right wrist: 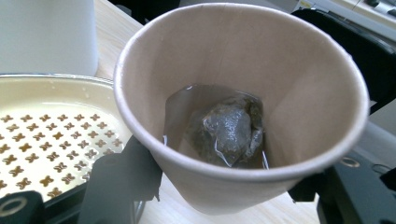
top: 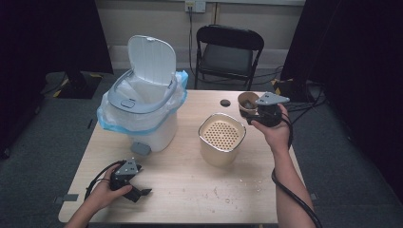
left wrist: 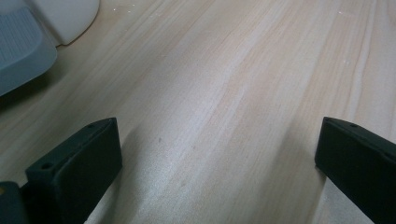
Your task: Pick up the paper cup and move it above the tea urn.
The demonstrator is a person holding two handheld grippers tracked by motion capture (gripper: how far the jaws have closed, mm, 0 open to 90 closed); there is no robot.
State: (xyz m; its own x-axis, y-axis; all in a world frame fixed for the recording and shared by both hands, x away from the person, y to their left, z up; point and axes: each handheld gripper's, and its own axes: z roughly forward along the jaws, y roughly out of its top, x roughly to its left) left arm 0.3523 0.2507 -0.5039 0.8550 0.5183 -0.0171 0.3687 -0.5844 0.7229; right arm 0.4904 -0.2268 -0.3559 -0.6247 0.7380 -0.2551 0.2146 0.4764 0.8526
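A: Pale wood table [top: 190, 190] in a dark-curtained room, with a folding chair [top: 228, 52] beyond it. Which step does the panel show?

B: Carrying, as I read it. The right gripper [right wrist: 210, 186] has its jaws closed on a brown paper cup [right wrist: 243, 93], one jaw on each side of the wall, and a wet tea bag [right wrist: 224, 133] lies at the bottom — between the jaws, just ahead of them.

A: And the next move?

B: Probably a tip over the perforated strainer [right wrist: 42, 135], just beside the near jaw; the white bin [top: 142, 114] with its lid up stands farther off. The wrist needs a slow roll so that liquid drains and the bag does not fall loose.

A: Hand poses?

B: The right forearm reaches forward with the gripper raised and held roughly level. The left gripper [left wrist: 215, 158] rests low on the table — jaws wide apart, bare wood between them, the bin's grey pedal [left wrist: 18, 51] off beyond one jaw.
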